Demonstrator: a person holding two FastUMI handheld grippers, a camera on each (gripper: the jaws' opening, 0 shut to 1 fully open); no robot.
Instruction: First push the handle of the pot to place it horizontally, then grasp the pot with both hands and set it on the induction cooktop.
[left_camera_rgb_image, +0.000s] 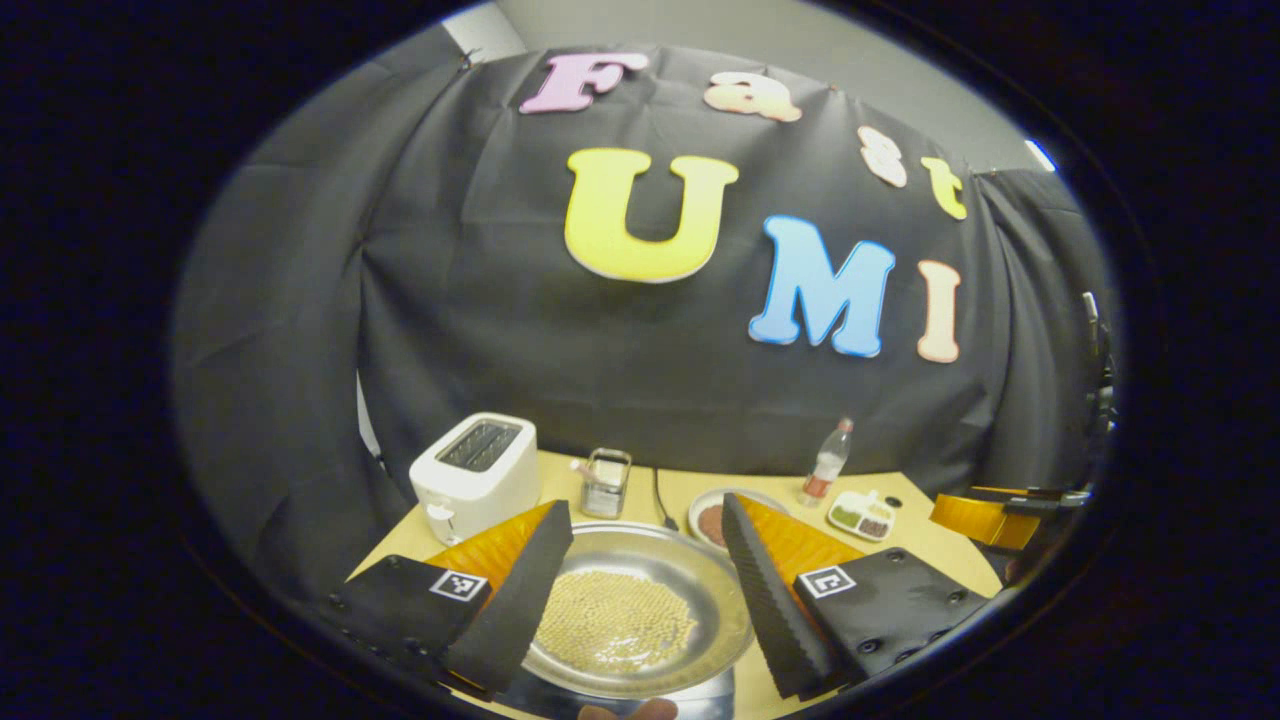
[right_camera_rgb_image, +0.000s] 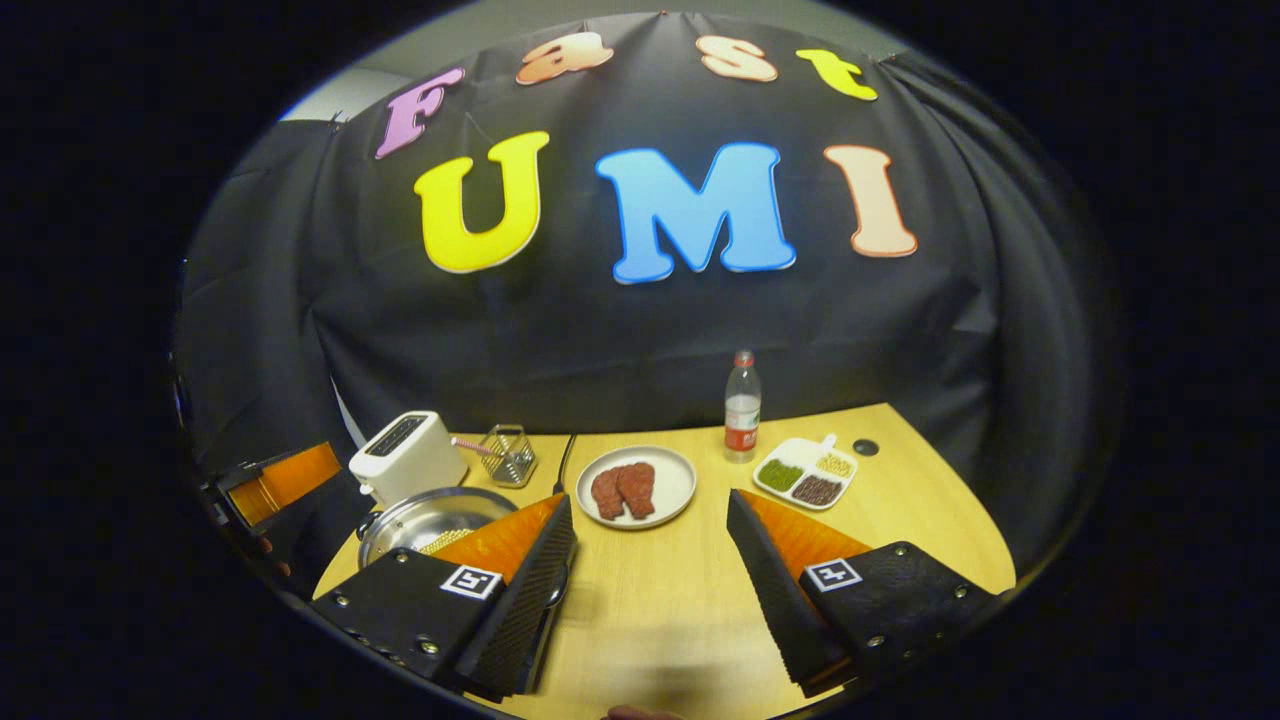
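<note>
A steel pot (left_camera_rgb_image: 690, 580) with pale round beans in it lies low in the left gripper view. My left gripper (left_camera_rgb_image: 645, 510) is open, its two fingers standing over the pot's left and right rim. In the right gripper view the pot (right_camera_rgb_image: 420, 515) sits at the left, partly hidden behind my right gripper's left finger. A dark strip (right_camera_rgb_image: 553, 592), which may be the pot's handle, runs along that finger's inner side. My right gripper (right_camera_rgb_image: 650, 505) is open over bare table, with nothing between its fingers. The left gripper (right_camera_rgb_image: 275, 480) shows at the far left.
On the wooden table (right_camera_rgb_image: 900, 500) stand a white toaster (right_camera_rgb_image: 408, 455), a small wire holder (right_camera_rgb_image: 508, 452), a plate of meat (right_camera_rgb_image: 636, 487), a bottle (right_camera_rgb_image: 741, 407) and a divided dish (right_camera_rgb_image: 806, 475). A black cable (right_camera_rgb_image: 565, 450) runs to the back.
</note>
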